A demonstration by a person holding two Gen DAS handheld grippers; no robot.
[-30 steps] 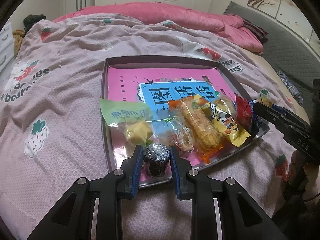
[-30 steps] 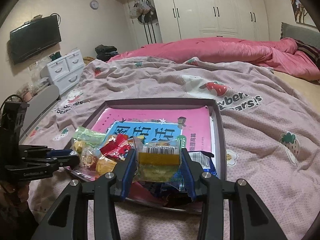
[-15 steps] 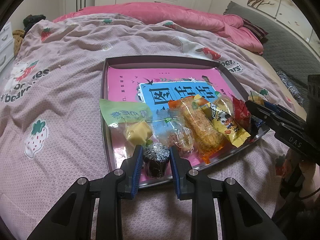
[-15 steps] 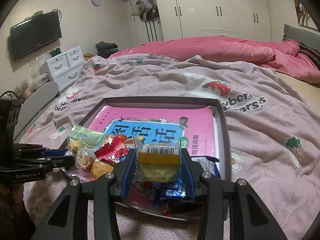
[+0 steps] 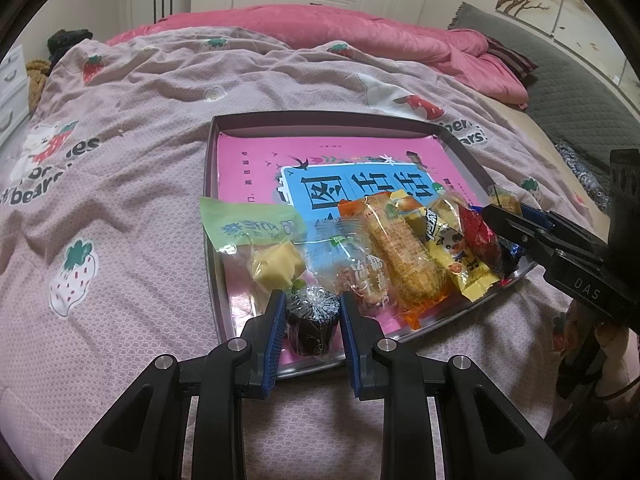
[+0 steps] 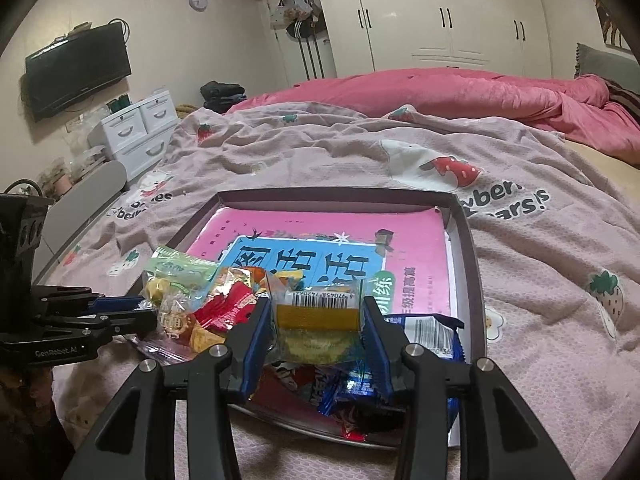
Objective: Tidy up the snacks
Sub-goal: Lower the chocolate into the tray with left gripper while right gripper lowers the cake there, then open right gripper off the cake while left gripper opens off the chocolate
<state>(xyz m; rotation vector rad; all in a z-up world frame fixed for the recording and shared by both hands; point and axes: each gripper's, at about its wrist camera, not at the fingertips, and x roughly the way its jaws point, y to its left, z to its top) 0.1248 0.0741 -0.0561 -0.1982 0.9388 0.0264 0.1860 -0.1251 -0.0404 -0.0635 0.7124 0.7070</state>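
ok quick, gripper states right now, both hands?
Left gripper: shut on the small dark round foil-wrapped snack.
Right gripper: shut on the clear packet with a yellow band and barcode.

Both tools are black plastic linkages with silver screws and blue ribbed pads: left tool (image 5: 312, 312), right tool (image 6: 318, 330).

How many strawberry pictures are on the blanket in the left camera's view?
6: one left of the tray, one far left, three beyond, one right. Folds may hide more.
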